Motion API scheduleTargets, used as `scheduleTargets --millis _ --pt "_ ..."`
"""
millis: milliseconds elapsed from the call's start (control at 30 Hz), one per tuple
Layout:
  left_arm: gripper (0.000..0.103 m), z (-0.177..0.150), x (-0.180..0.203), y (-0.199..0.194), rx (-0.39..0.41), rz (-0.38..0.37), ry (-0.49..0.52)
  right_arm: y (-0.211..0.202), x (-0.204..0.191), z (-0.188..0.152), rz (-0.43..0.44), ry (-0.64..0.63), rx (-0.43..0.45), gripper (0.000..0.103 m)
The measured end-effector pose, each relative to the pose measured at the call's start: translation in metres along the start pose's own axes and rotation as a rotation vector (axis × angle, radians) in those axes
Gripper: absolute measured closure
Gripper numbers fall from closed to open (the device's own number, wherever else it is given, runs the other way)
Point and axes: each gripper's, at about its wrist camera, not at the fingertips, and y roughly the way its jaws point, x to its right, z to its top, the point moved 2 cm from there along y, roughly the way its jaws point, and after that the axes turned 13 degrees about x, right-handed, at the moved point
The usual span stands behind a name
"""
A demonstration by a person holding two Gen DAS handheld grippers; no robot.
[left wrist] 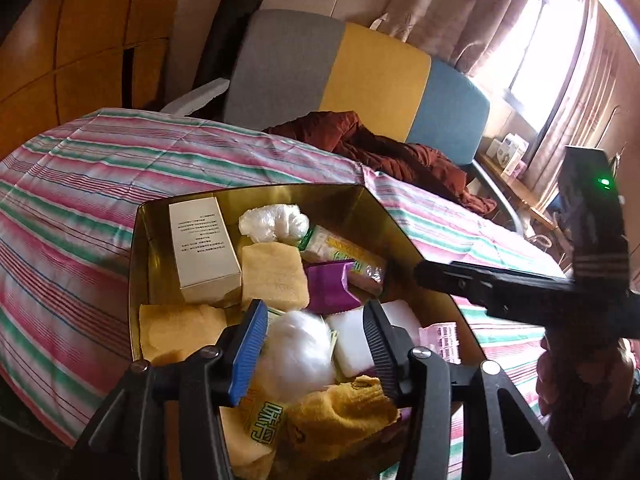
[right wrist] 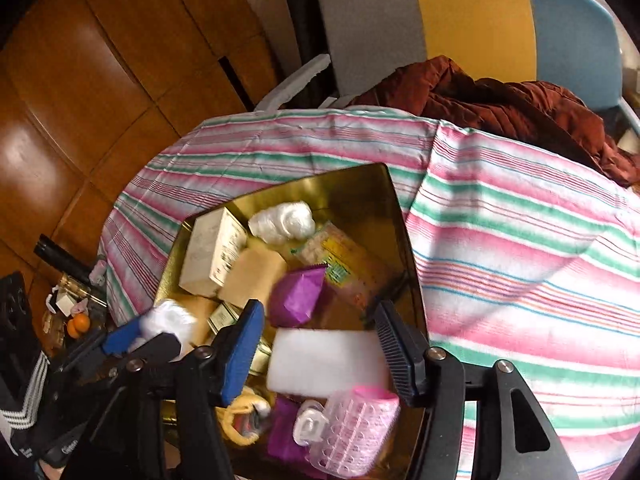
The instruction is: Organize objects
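Gold metal tin [left wrist: 352,204], angular, mirror-bright walls, sits on a striped cloth [left wrist: 80,184] of pink, green and white.

In the tin:
- matte cream carton [left wrist: 202,254] with small print, at the far left corner
- crinkled clear plastic wad [left wrist: 274,220] beside it
- coarse tan sponge blocks [left wrist: 274,276]
- purple foil pouch [right wrist: 298,296]
- smooth white foam slab [right wrist: 328,360]
- pink lattice plastic roller [right wrist: 360,424] at the near edge
- yellow terry cloth [left wrist: 340,416]

Left gripper [left wrist: 314,346]: jaws wide apart over the tin, a blurred white plastic ball [left wrist: 296,348] between them; contact not clear.

Right gripper [right wrist: 320,354]: jaws wide apart above the foam slab, holding nothing.

Behind: chair back in grey, yellow and blue panels [left wrist: 360,72], with rumpled rust-red fabric [left wrist: 384,148].
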Motion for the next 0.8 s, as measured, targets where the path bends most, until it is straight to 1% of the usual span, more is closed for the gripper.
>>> scheduleTargets --millis 67,133,233,300,400,500,600,700,733,767,800 --pt "0.053 -0.001 -0.003 0.0 -0.002 0.01 -0.003 -0.001 0.0 -0.005 -0.014 -0.01 0.002 0.036" --pt "0.053 -0.002 -0.005 -0.003 0.002 0.035 0.007 -0.004 -0.001 -0.008 -0.035 -0.027 0.013 0.032" --pt "0.053 -0.003 -0.007 -0.012 0.021 0.084 0.042 -0.01 -0.006 -0.012 -0.073 -0.062 0.049 0.02" --pt "0.052 -0.003 -0.009 -0.019 0.038 0.109 0.051 -0.014 -0.012 -0.014 -0.096 -0.085 0.079 0.009" --pt "0.05 -0.003 -0.009 -0.031 0.069 0.152 0.065 -0.021 -0.018 -0.017 -0.119 -0.117 0.112 0.001" --pt "0.05 -0.001 -0.01 -0.043 0.101 0.194 0.076 -0.028 -0.024 -0.023 -0.16 -0.154 0.155 0.0" --pt "0.05 0.0 -0.008 -0.056 0.132 0.256 0.096 -0.034 -0.03 -0.032 -0.196 -0.181 0.172 0.0" --pt "0.049 -0.002 -0.006 -0.066 0.151 0.304 0.101 -0.043 -0.035 -0.042 -0.201 -0.187 0.187 0.0" --pt "0.047 -0.003 -0.005 -0.068 0.154 0.316 0.099 -0.046 -0.036 -0.045 -0.201 -0.184 0.189 0.0" --pt "0.039 -0.004 -0.004 -0.07 0.151 0.335 0.099 -0.049 -0.037 -0.048 -0.2 -0.179 0.195 0.0" --pt "0.035 -0.005 -0.003 -0.073 0.149 0.362 0.098 -0.053 -0.037 -0.052 -0.199 -0.173 0.201 0.0"
